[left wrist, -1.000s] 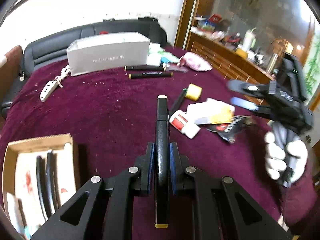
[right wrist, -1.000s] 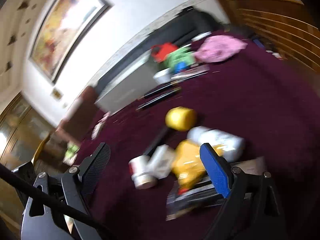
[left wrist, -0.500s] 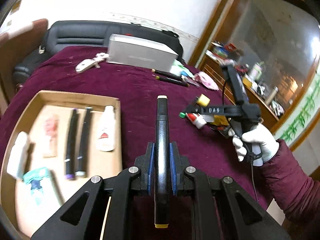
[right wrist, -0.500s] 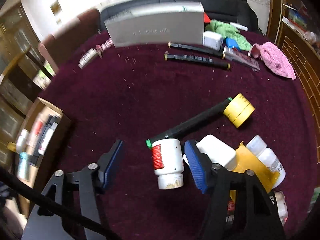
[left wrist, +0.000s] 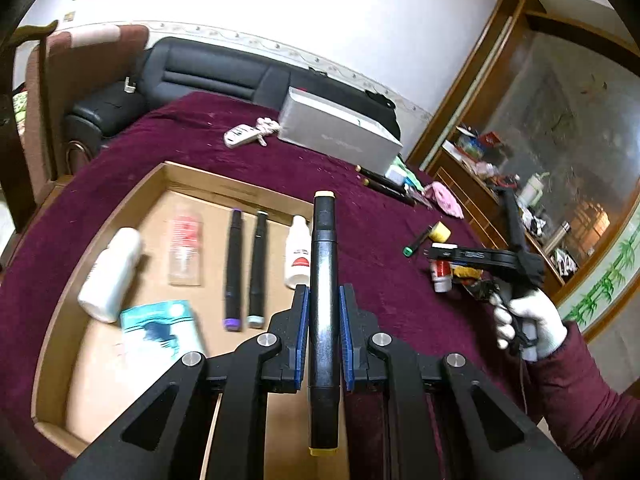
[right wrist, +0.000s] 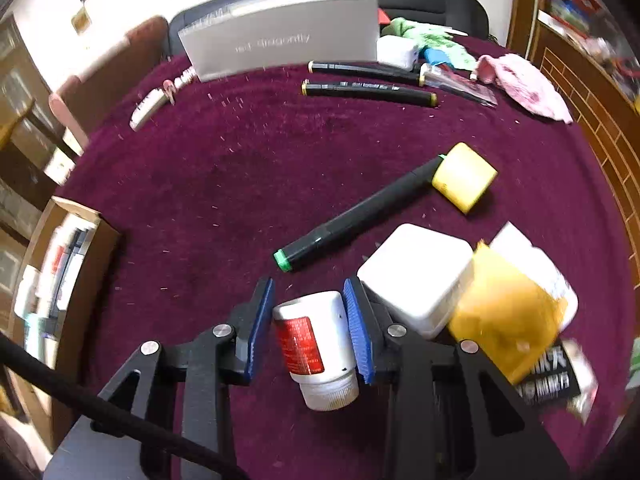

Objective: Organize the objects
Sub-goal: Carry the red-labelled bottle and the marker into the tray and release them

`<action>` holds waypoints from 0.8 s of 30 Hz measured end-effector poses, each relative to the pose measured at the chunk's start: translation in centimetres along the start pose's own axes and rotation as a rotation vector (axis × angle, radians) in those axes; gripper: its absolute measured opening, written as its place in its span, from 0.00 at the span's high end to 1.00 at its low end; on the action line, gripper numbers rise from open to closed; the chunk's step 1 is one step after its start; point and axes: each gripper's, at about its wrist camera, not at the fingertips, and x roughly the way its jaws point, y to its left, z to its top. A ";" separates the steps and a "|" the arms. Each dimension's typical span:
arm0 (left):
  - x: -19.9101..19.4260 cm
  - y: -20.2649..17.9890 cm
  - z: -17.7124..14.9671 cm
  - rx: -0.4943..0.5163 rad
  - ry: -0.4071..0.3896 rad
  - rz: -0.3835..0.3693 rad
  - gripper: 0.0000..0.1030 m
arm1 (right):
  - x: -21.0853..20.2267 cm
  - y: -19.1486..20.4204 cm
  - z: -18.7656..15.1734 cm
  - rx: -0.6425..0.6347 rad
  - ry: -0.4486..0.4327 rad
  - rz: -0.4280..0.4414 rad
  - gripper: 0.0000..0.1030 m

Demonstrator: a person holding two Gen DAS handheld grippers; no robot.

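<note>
Your left tool (left wrist: pixel 324 332) is clamping a black marker (left wrist: pixel 324 280), its blue pads pressed on both sides of the barrel; the marker is pointing forward, hanging over the near right edge of the cardboard tray (left wrist: pixel 192 176).

Lying in the tray: two black markers (left wrist: pixel 244 268) side by side, a small white bottle with red label (left wrist: pixel 298 252) just right of them, a clear red packet (left wrist: pixel 185 250) left of them, a white bottle (left wrist: pixel 110 276) further left, and a teal packet (left wrist: pixel 158 330) at the tray's near end.

Your right tool (right wrist: pixel 310 324) is well to the right of the tray, and its jaws have just been closing. They are sitting either side of a white bottle with a red label (right wrist: pixel 316 344) lying on the maroon surface (right wrist: pixel 240 168); the right pad is against the bottle, while a sliver of gap is still showing at the left pad.

Lying right of the tray, around that bottle: a green-tipped black marker (right wrist: pixel 356 216) just beyond it, a yellow roll (right wrist: pixel 464 178) touching the marker's far end, a white square box (right wrist: pixel 416 276) just beside the bottle, and a yellow packet (right wrist: pixel 504 312) further right.

Lying beyond the tray, at the surface's far edge: a grey box (right wrist: pixel 280 32), two more black markers (right wrist: pixel 368 92) and a pink cloth (right wrist: pixel 520 84).
</note>
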 end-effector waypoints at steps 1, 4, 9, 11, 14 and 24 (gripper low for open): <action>-0.4 0.3 -0.1 -0.007 -0.007 0.005 0.89 | -1.0 0.0 -0.4 0.012 -0.023 0.021 0.68; -1.6 1.3 -0.5 -0.033 -0.027 0.014 0.89 | -3.3 0.7 -1.1 0.026 -0.081 0.074 0.69; -3.2 2.8 -0.8 -0.063 -0.056 0.043 0.89 | -6.3 3.4 -1.1 0.006 -0.148 0.147 0.68; -3.6 3.2 -0.8 -0.062 -0.060 0.062 0.89 | -7.1 5.2 -1.0 -0.019 -0.155 0.193 0.68; -3.6 3.7 -1.1 -0.065 -0.041 0.084 0.89 | -7.9 8.2 -1.4 -0.056 -0.139 0.286 0.68; -2.2 3.5 -3.2 -0.059 0.069 0.065 0.89 | -4.5 18.0 -4.5 -0.168 0.070 0.533 0.68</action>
